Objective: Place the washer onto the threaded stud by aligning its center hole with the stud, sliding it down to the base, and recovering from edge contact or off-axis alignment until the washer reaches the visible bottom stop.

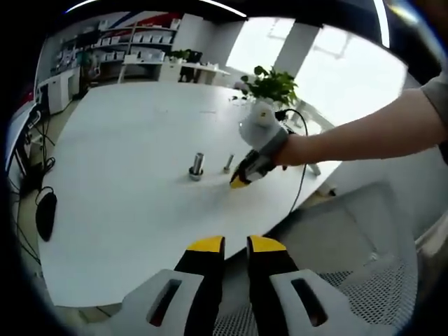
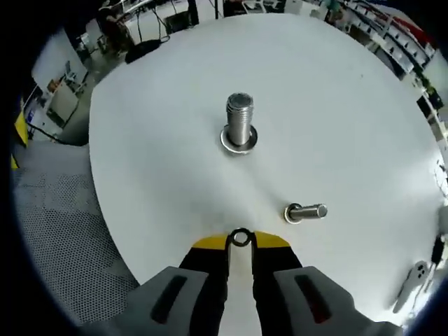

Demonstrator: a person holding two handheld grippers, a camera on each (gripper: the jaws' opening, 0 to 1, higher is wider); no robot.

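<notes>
A thick threaded stud (image 2: pixel 239 117) stands upright on a round base near the middle of the white table (image 2: pixel 154 154). My right gripper (image 2: pixel 241 241) is shut on a small steel washer (image 2: pixel 241 238), which sits between the yellow tips, near the table's edge and well short of the stud. In the left gripper view the stud (image 1: pixel 197 165) stands left of the right gripper (image 1: pixel 240 180), which a hand holds low over the table (image 1: pixel 126 161). My left gripper (image 1: pixel 236 245) hovers off the table edge, its jaws a narrow gap apart with nothing between them.
A smaller bolt (image 2: pixel 306 212) lies on its side right of the stud, also seen as the bolt (image 1: pixel 228 164). A potted plant (image 1: pixel 268 87) stands at the far edge, with a cable beside it. A mesh chair (image 1: pixel 364 238) is below the edge and a black mouse (image 1: pixel 45 213) is at the left.
</notes>
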